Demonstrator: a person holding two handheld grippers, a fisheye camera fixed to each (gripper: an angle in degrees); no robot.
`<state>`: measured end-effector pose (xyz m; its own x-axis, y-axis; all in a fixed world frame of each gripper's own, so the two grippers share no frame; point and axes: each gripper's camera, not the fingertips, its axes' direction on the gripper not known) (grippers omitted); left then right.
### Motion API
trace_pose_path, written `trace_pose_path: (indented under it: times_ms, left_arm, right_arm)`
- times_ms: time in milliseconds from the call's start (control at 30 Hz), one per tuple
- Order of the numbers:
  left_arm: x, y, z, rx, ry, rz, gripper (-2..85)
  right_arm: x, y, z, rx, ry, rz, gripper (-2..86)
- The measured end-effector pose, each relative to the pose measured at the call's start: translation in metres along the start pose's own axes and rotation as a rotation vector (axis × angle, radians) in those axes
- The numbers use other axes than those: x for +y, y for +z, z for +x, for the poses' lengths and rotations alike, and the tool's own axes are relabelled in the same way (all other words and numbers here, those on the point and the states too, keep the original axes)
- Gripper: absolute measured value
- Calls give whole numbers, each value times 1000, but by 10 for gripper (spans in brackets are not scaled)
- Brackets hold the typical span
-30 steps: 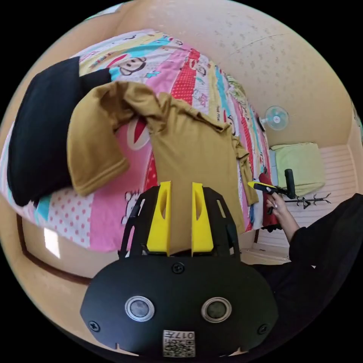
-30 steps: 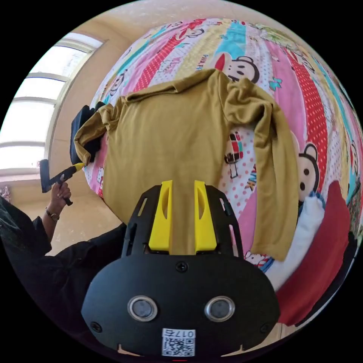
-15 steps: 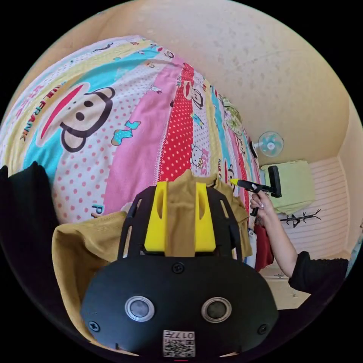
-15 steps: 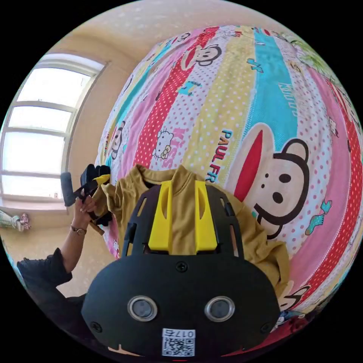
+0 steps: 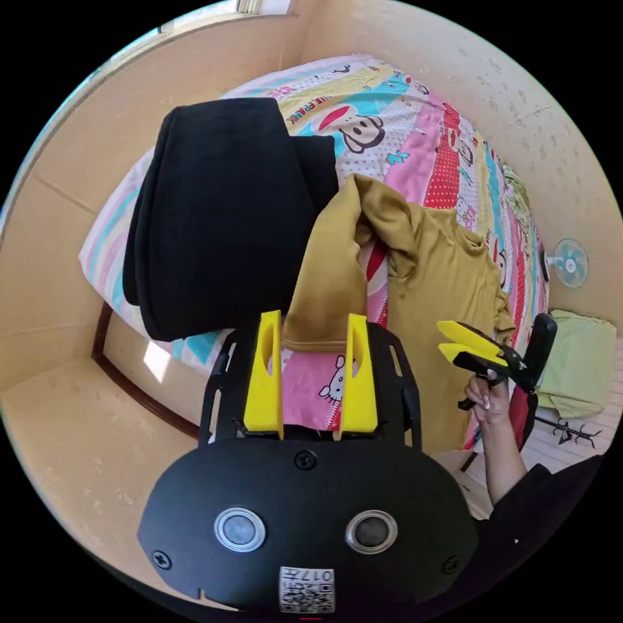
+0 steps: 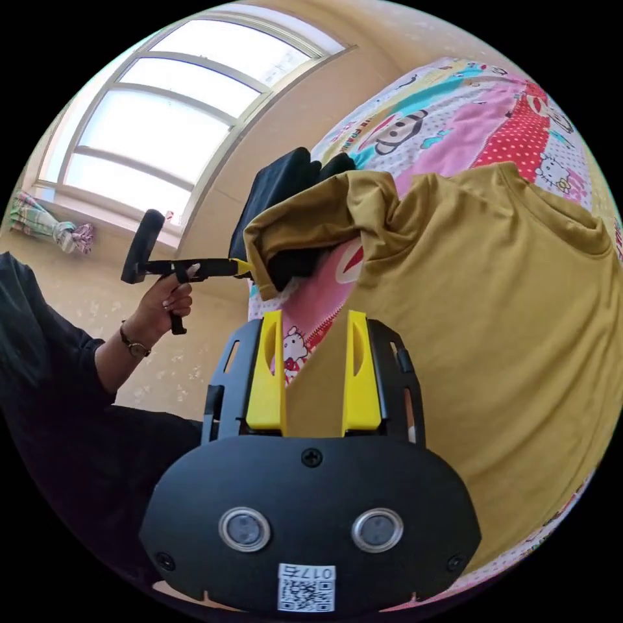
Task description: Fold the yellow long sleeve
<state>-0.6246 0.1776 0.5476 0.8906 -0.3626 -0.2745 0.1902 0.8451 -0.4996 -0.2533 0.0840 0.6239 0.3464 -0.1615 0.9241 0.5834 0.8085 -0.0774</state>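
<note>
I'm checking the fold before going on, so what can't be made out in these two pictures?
- Yellow long sleeve, right gripper view: its far sleeve is cut off by the picture's edge.
- Its hem, both views: hidden behind each hand-held gripper's black body.
- Left sleeve cuff, left gripper view: partly hidden by the left hand-held gripper.

Bright daylight from the blown-out window [image 6: 162, 130], soft shadows under the black pillow [image 5: 214, 214] on the bed [image 5: 415, 130], both fisheye views sharp at centre, edges heavily bent, black corners.
</note>
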Motion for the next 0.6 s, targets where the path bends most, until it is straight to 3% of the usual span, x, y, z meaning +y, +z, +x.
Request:
trace_pose_path:
  times_ms: [67, 133, 333, 400, 467, 600]
  left_arm:
    - [-3, -2, -11, 45, 17, -12, 65]
    - [3, -10, -22, 72, 45, -11, 50]
    - [16, -54, -67, 376, 44, 66, 33]
    - [15, -68, -74, 470, 60, 105, 32]
    - [16, -80, -86, 620, 28, 146, 34]
    - [20, -90, -95, 733, -20, 188, 37]
  right_arm:
    - [-11, 34, -5, -156, 3, 38, 148]
    - [-19, 59, -2, -164, 62, 24, 148]
    - [-30, 62, -16, -478, 83, 73, 132]
    - [-27, 55, -29, -456, 126, 99, 140]
    - [-18, 37, -45, -492, 181, 246, 146]
    - [-2, 10, -84, -469, 196, 544, 119]
